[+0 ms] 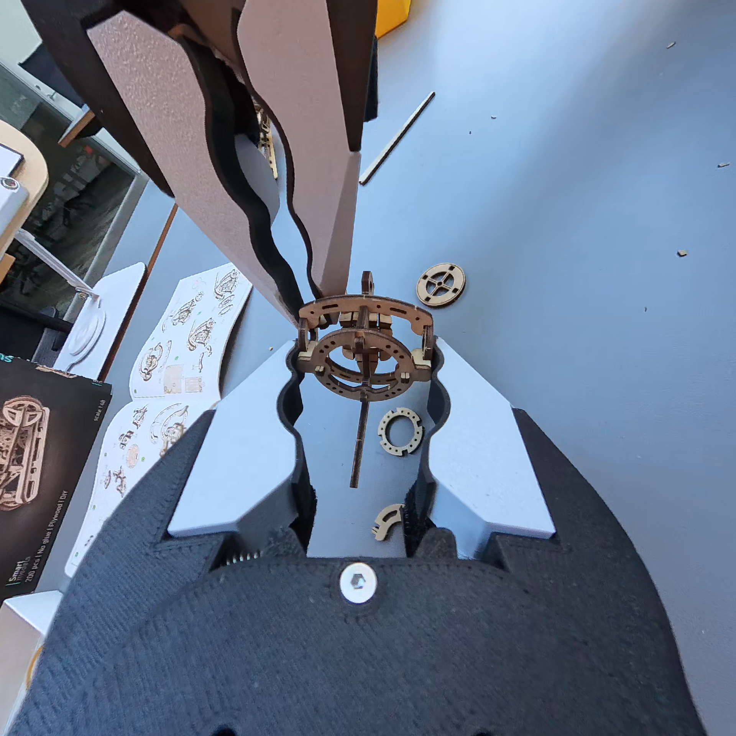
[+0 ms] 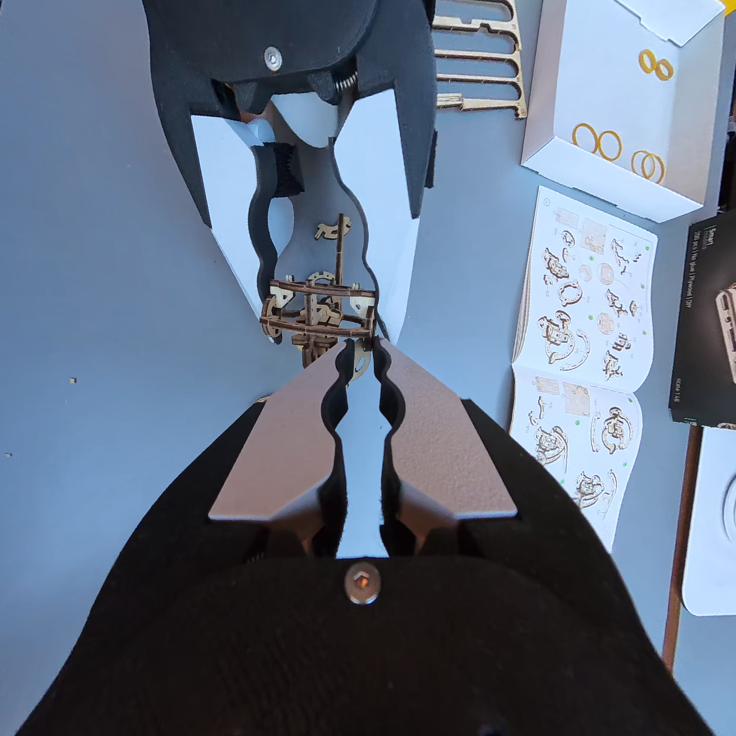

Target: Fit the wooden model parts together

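Between both tongs, left tongs (image 1: 364, 350) clamp the wooden model (image 1: 364, 346); right tongs (image 2: 360, 346) pinch its edge, loose rings (image 1: 400, 431) beneath.

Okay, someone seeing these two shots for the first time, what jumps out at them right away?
The half-built wooden model, a cage of two rings around a hub, sits dead centre, clamped between the left gripper's pale fingers. The right gripper meets it from the opposite side, its brown fingers nipped on a small wooden piece at the model's edge. An open instruction booklet lies beside them.
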Motion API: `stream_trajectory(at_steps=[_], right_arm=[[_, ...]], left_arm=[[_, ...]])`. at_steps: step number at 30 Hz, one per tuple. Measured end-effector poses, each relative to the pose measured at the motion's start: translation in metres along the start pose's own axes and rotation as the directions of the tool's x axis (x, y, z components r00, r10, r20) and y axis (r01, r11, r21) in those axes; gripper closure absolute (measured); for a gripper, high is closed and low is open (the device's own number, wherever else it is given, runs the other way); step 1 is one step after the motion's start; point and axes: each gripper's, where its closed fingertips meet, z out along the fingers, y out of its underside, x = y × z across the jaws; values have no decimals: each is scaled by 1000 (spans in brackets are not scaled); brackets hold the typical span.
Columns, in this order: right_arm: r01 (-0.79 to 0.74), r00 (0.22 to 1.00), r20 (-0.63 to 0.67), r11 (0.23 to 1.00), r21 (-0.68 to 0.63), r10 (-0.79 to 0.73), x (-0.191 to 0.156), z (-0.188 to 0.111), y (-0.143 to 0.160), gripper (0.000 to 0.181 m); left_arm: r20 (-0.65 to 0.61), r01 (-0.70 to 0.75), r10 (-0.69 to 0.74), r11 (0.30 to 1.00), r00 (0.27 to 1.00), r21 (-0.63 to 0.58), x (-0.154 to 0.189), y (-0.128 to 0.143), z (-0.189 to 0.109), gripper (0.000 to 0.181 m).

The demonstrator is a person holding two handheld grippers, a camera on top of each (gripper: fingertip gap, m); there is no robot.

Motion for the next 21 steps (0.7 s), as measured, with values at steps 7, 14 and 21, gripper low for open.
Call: stream_trajectory(at_steps=[7,14,21], right_arm=[[-17,999,-45,1000,6,18,1,-2,-2,174],[-15,998,-64,1000,-13,14,-1,-3,-1,175],[-98,984,-139,988,121,115,15,-23,-8,162]], left_arm=[[5,-10,10,1000,1000,9,-1,-1,-1,120],[2,-19,19,1000,1000,9,1,-3,0,120],[88,-26,21,998,996,57,-15,-14,-8,120]])
